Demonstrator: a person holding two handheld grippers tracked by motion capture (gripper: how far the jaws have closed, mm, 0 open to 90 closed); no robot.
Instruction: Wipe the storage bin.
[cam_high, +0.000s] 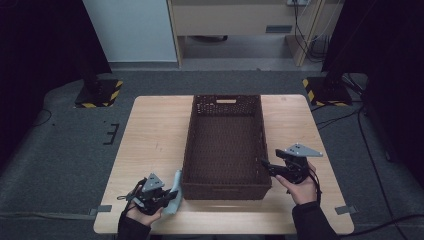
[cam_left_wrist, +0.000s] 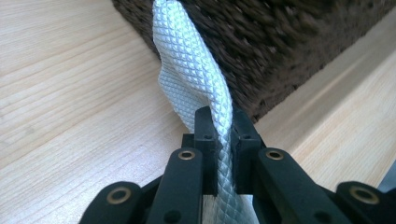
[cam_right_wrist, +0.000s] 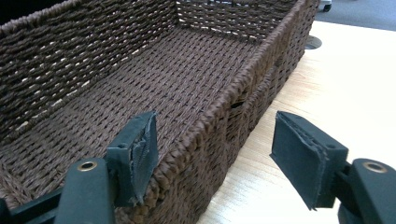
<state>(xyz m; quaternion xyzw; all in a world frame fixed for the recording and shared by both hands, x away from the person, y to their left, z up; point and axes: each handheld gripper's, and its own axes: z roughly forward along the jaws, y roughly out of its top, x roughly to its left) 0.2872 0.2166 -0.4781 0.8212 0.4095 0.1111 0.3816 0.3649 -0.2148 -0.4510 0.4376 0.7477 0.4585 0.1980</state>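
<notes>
A dark brown woven basket (cam_high: 225, 186) stands in the middle of the wooden table, with nothing inside it. My left gripper (cam_high: 167, 196) is at its near left corner, shut on a pale textured cloth (cam_high: 175, 197). In the left gripper view the cloth (cam_left_wrist: 194, 70) rises from between the jaws and leans against the basket's outer wall (cam_left_wrist: 271, 51). My right gripper (cam_high: 266, 165) is open at the basket's right side. In the right gripper view its jaws straddle the basket's right rim (cam_right_wrist: 219, 109), one pad (cam_right_wrist: 140, 151) inside and one outside.
The light wooden table (cam_high: 150, 130) has bare areas left and right of the basket. Grey carpet surrounds it, with two yellow-and-black striped stand bases (cam_high: 97, 92) beyond the far corners and cables (cam_high: 350, 117) on the floor at right.
</notes>
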